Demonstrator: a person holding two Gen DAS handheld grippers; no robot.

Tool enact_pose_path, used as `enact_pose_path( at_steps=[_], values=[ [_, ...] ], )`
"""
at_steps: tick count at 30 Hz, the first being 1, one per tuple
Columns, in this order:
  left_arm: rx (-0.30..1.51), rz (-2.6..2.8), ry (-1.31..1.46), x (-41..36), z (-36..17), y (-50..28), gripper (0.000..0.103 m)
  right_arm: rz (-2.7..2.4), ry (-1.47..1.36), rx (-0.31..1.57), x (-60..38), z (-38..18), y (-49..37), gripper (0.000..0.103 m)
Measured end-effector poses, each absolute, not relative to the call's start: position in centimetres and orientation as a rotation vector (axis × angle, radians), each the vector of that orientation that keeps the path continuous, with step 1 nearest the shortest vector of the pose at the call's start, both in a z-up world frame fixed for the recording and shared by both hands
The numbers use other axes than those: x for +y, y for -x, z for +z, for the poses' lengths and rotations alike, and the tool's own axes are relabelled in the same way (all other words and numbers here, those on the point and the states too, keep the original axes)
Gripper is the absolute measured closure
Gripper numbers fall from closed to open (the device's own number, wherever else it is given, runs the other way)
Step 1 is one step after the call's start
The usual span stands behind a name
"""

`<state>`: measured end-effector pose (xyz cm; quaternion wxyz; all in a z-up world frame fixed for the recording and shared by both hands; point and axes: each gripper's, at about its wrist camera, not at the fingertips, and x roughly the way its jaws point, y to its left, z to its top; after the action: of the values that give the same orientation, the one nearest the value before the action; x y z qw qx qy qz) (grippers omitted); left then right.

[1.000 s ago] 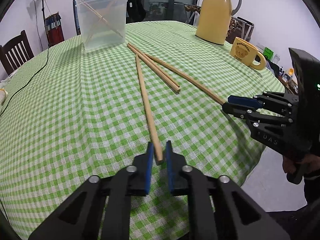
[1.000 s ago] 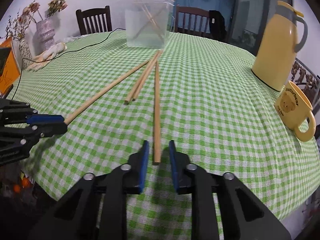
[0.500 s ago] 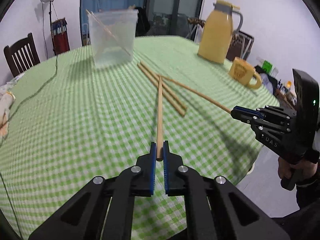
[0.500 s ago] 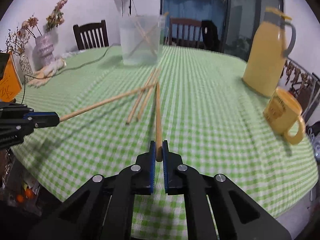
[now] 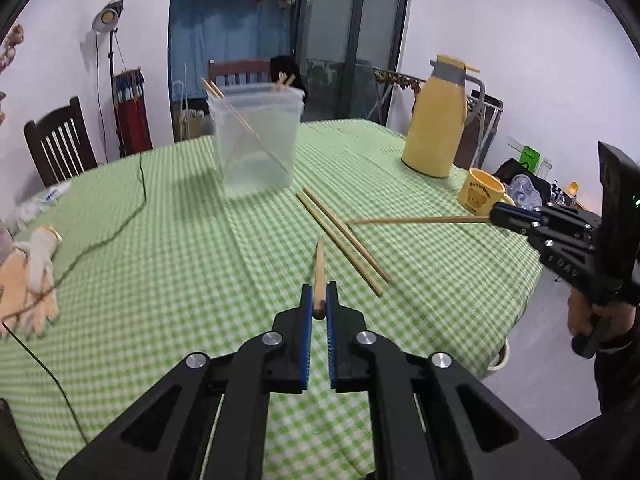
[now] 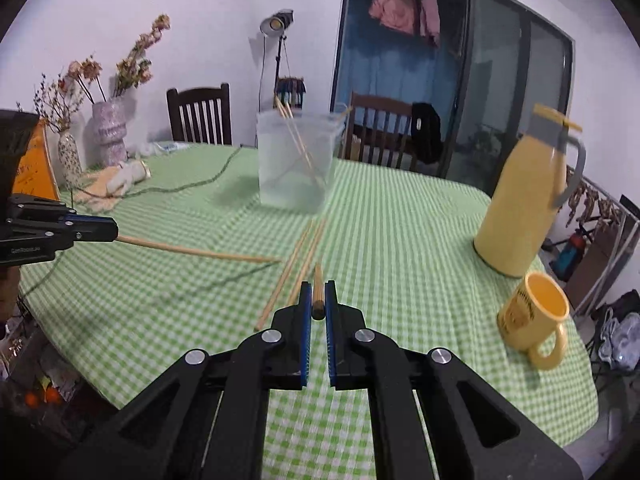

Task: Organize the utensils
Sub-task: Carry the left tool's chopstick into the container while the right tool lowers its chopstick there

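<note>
My left gripper (image 5: 319,296) is shut on the near end of a wooden chopstick (image 5: 319,268), held above the green checked tablecloth (image 5: 160,280). My right gripper (image 6: 318,294) is shut on another chopstick (image 6: 318,276), also lifted. Each gripper shows in the other's view: the right gripper (image 5: 496,214) with its chopstick (image 5: 416,221) pointing left, the left gripper (image 6: 114,234) with its chopstick (image 6: 200,252) pointing right. Two more chopsticks (image 5: 340,240) (image 6: 296,264) lie side by side on the cloth. Behind them stands a clear plastic container (image 5: 256,140) (image 6: 298,164) with several chopsticks inside.
A yellow thermos jug (image 5: 434,128) and a yellow mug (image 5: 480,196) stand at the right edge of the table. Gloves (image 5: 32,272) and a dark cable (image 5: 120,232) lie on the left. Vases (image 6: 110,132) and wooden chairs (image 6: 200,116) sit at the far side.
Both grippers closed on their chopsticks and lifted them off the cloth. Both hands rose, so the views now look further across the table.
</note>
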<state>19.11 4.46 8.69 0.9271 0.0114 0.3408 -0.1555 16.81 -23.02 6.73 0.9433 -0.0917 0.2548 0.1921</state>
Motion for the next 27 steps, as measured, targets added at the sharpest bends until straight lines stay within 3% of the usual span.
enact_pose_path(
  at_steps=[15, 27],
  values=[
    [0.625, -0.343, 0.035, 8.3, 15.0, -23.0, 0.099, 0.406, 0.153, 0.46, -23.0, 12.4, -18.8, 0.097],
    [0.676, -0.355, 0.014, 7.8, 18.3, -30.9, 0.099, 0.492, 0.081, 0.571, -22.5, 15.2, -25.4, 0.096]
  ],
)
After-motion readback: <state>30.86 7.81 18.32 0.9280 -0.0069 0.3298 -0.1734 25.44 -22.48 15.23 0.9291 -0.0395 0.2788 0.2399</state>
